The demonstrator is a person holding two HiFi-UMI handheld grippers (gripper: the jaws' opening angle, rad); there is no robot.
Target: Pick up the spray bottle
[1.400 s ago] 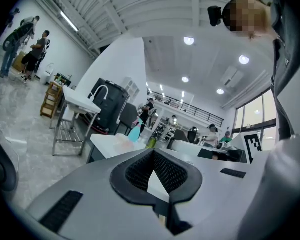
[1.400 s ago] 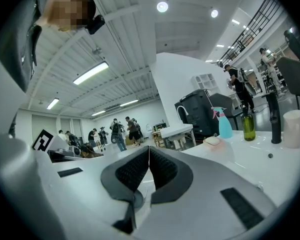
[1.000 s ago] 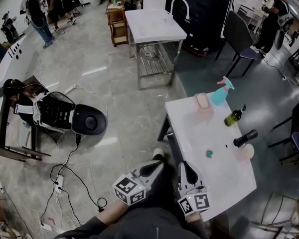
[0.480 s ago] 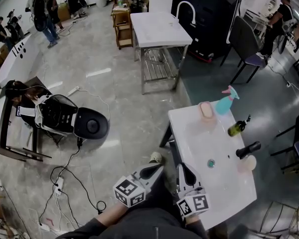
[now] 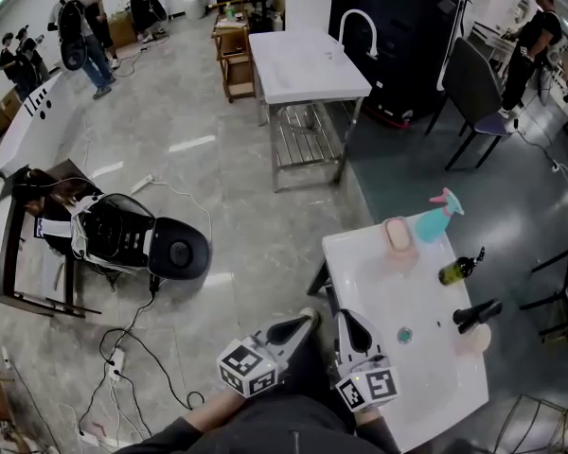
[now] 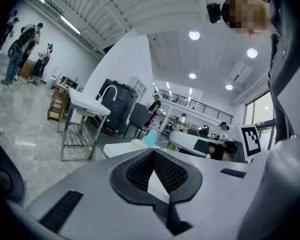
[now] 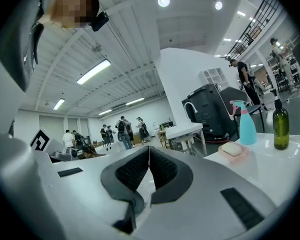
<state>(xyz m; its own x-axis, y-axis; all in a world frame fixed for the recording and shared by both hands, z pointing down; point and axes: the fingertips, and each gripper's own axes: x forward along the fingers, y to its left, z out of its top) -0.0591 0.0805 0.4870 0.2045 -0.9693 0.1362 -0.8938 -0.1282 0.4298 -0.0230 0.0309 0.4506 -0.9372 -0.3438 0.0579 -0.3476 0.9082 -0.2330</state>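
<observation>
Fingers of left gripper (image 5: pixel 307 317) and right gripper (image 5: pixel 345 317) are closed, holding nothing. Spray bottle (image 5: pixel 434 221) stands upright at the far edge of the bench (image 5: pixel 374 287), well apart from them.

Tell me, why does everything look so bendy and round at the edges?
Left gripper view and right gripper view: wide-angle lenses bow the rows of ceiling lights and leave dark round corners; right gripper view: the spray bottle looks clear; head view: the floor curves outward, with pale glare patches.
</observation>
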